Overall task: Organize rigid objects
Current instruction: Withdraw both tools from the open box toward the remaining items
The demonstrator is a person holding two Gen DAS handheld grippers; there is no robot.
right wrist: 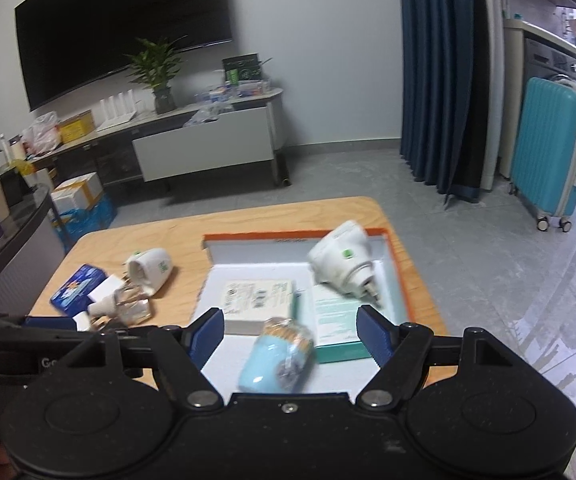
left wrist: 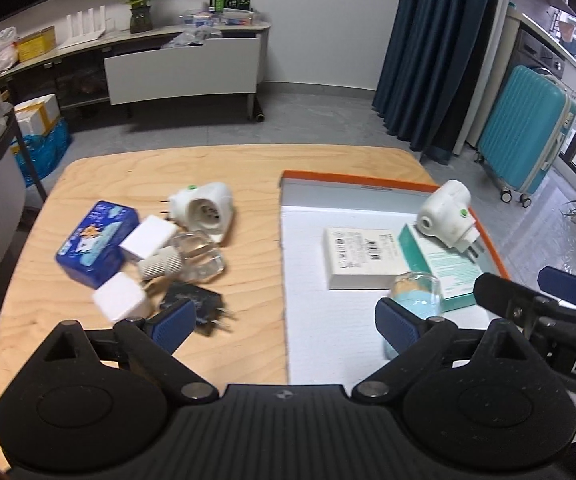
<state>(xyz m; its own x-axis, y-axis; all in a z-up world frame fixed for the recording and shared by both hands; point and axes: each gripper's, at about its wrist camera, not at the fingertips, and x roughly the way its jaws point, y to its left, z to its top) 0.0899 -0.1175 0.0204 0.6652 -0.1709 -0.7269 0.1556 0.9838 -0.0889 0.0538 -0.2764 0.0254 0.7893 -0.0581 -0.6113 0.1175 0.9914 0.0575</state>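
The orange-rimmed tray (left wrist: 497,258) on the desk (left wrist: 248,208) already holds four items. About seven remain loose, from the blue tin (left wrist: 96,242) down. My left gripper (left wrist: 284,320) and right gripper (right wrist: 289,334) are spread, empty.

The table (left wrist: 248,168) is showing pale wood with a visible grain and a smooth, faintly shiny finish. The tray (left wrist: 367,179) is looking like cardboard, orange at the rim, with a matt white lining of finely textured foam or paper. The two white plugs (left wrist: 204,210) (left wrist: 445,216) are looking like smooth plastic, slightly glossy. The white box (left wrist: 361,258) and the teal box (left wrist: 443,270) are looking like printed matt card. The clear bottle (left wrist: 198,256) is gleaming like glass or clear plastic. Both grippers (left wrist: 284,320) (right wrist: 289,330) are wearing matt black plastic with ribbed blue pads (left wrist: 174,322).
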